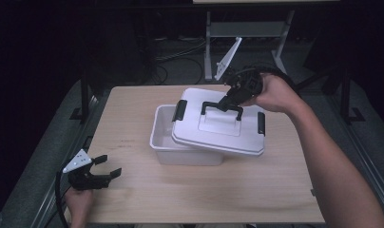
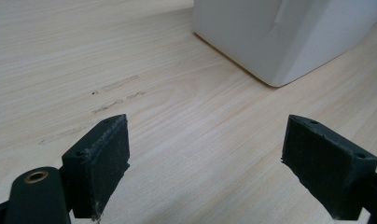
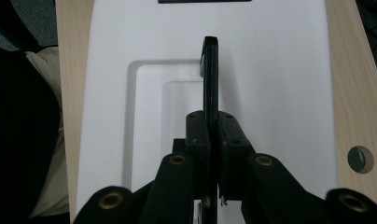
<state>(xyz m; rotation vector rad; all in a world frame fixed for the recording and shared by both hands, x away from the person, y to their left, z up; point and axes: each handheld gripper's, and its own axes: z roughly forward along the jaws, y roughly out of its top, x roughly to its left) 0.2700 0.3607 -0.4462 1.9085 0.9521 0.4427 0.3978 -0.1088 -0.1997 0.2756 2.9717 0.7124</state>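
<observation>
At the left front corner of the table (image 1: 133,199) I keep my left gripper (image 1: 106,167) low, jaws wide apart with nothing between them; in the left gripper view its pads (image 2: 102,161) frame bare wood. From there the box (image 1: 164,137) lies ahead and to the right, well apart, and I see one white corner of it (image 2: 280,46).

Near the middle stands the box, and the lid (image 1: 218,130) sits skewed over it, shifted to the right, so the box's left part is uncovered. The lid's long axis runs left to right, a little tilted.

To the right, my right gripper (image 1: 226,102) is clamped on the handle (image 1: 222,110), reaching in from the far right side. In the right gripper view the handle (image 3: 210,74) stands edge-on between the closed pads (image 3: 231,140), along the jaw line. I judge the next move depends on this: the lid must travel left to line up with the box, and the right hand is the nearer one.

The box's right part is hidden under the lid. I cannot tell how much the lid rests on the rim.
</observation>
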